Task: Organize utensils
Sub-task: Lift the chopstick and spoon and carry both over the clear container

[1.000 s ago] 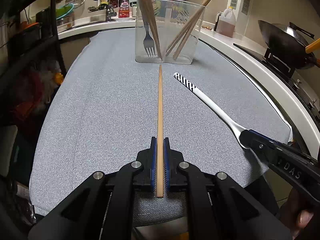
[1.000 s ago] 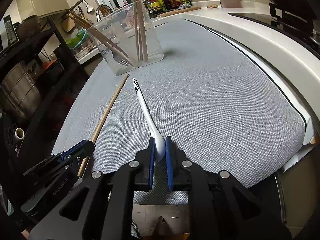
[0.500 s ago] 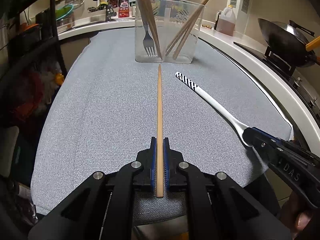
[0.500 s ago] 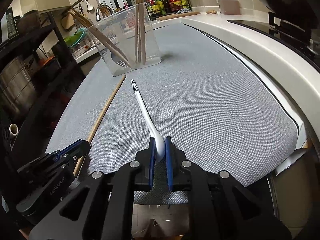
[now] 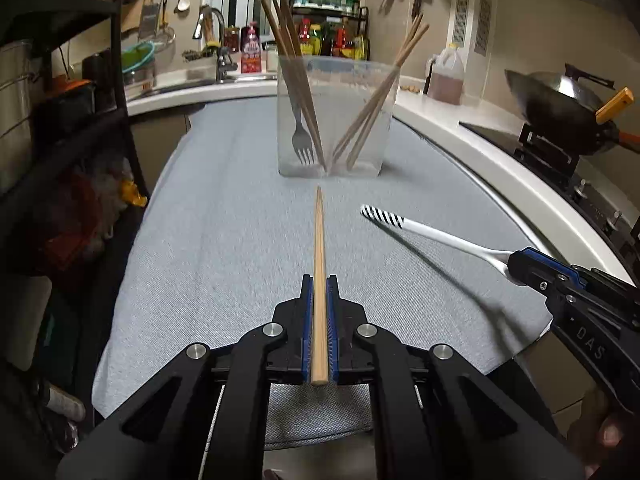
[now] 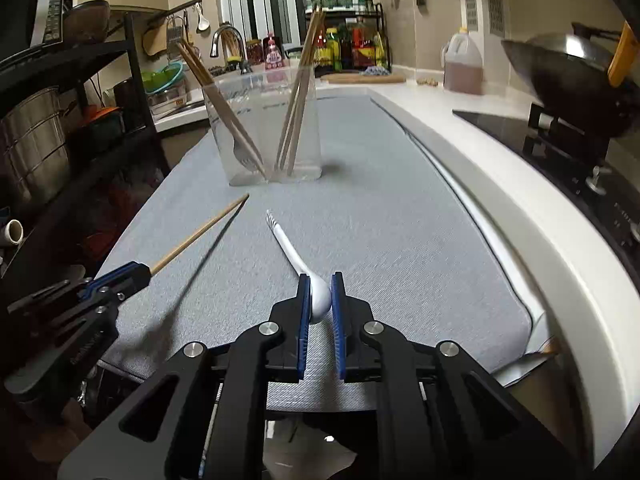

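Note:
My left gripper [image 5: 319, 286] is shut on a wooden chopstick [image 5: 319, 248] and holds it above the grey mat, tip toward the clear holder [image 5: 336, 120]. The holder contains several chopsticks and a metal fork [image 5: 301, 140]. My right gripper [image 6: 320, 285] is shut on the bowl of a white spoon [image 6: 294, 254] with a black-striped handle end, lifted off the mat. Each gripper shows in the other's view: the right gripper [image 5: 520, 266] at the right, the left gripper [image 6: 136, 272] at the left. The holder [image 6: 272, 128] stands ahead in the right wrist view.
A grey mat [image 5: 224, 220] covers the counter. A white countertop edge [image 6: 520, 208] runs along the right, with a stove and wok [image 5: 560, 108] beyond. A black shelf rack [image 5: 80, 128] stands at the left. A sink faucet [image 5: 212, 40] and bottles are behind the holder.
Both grippers have lifted their utensils off the mat and tilted up; shadows now show under the chopstick and the spoon. The holder has not moved.

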Tool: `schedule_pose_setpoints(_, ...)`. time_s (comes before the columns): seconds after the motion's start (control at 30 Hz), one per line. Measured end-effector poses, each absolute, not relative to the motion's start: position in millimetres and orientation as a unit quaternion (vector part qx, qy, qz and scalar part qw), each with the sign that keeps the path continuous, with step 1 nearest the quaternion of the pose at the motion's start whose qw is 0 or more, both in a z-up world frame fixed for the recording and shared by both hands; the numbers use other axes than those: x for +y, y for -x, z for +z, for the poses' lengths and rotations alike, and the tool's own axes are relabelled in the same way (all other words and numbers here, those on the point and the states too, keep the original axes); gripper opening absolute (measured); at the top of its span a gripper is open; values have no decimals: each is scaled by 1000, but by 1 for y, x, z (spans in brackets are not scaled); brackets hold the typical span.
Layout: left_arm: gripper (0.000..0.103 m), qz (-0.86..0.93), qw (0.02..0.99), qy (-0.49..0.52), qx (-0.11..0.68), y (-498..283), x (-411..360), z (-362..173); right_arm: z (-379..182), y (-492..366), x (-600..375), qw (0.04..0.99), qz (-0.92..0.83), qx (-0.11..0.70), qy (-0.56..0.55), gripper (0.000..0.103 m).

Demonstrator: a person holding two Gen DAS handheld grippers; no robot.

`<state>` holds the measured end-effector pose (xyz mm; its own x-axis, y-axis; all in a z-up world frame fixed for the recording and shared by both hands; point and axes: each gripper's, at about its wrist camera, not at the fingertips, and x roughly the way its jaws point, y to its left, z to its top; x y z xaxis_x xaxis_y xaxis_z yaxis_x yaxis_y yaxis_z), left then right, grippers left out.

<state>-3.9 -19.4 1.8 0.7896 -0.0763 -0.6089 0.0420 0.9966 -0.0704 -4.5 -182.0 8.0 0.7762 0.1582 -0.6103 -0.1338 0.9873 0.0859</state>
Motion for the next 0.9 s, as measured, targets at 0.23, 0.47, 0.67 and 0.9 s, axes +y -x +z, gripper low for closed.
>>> schedule_pose_setpoints(0.23, 6, -36, 961, 32, 273, 13, -14, 27, 33, 6, -192, 953, 71, 294, -1, 11)
schedule_pose_setpoints(0.47, 6, -41, 967, 57, 245, 10, 1, 55, 63, 1, -192, 959, 80, 270, 35, 11)
schedule_pose_setpoints(0.67, 6, -41, 972, 59, 225, -3, 9, 81, 90, -11, -187, 960, 90, 259, 57, 12)
schedule_pose_setpoints(0.9, 6, -49, 974, 57, 215, -21, 13, 118, 116, -26, -169, 954, 116, 264, 87, 12)
